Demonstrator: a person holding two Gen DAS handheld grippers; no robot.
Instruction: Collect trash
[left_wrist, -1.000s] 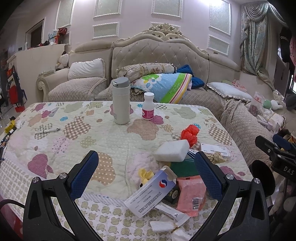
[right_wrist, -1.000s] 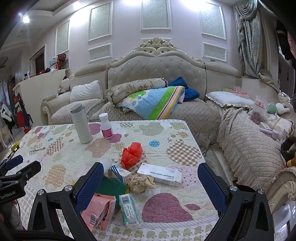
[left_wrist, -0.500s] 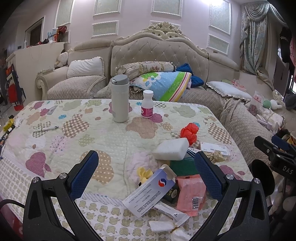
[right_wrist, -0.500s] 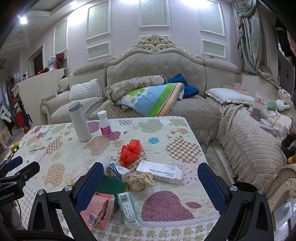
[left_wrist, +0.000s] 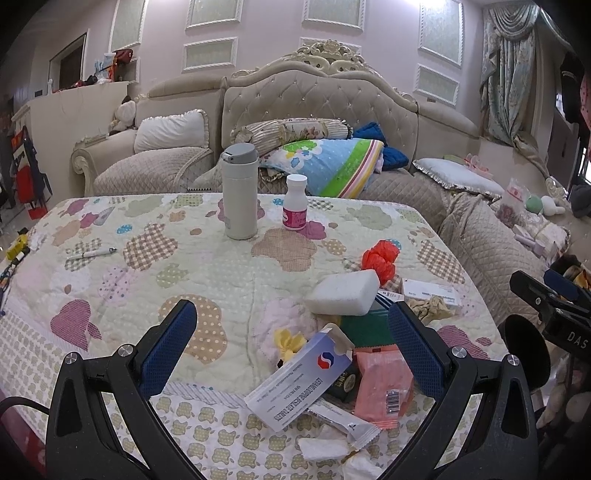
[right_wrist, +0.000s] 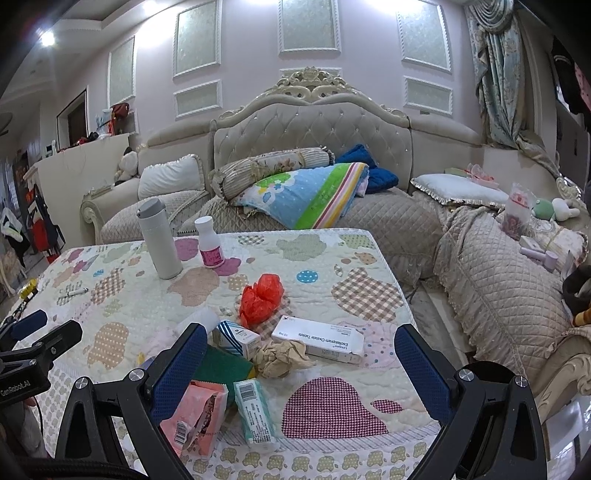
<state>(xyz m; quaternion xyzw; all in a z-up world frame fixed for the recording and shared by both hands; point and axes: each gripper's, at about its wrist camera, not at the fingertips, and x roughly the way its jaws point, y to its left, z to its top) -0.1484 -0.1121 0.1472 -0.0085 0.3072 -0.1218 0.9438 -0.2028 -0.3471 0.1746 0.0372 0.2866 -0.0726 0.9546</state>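
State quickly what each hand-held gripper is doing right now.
Left hand-held gripper: open, holding nothing.
Right hand-held gripper: open, holding nothing.

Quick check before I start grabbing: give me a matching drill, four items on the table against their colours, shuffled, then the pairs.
Items:
1. crumpled plastic bag
2. tall flask
3. snack wrapper
4. small bottle's label

Colours:
A. white body, grey lid
B. magenta
C. red
D. pale pink with a barcode

Pairs: 1-C, 2-A, 3-D, 4-B.

Both the left claw and the right claw are open and empty above the quilted table cover.
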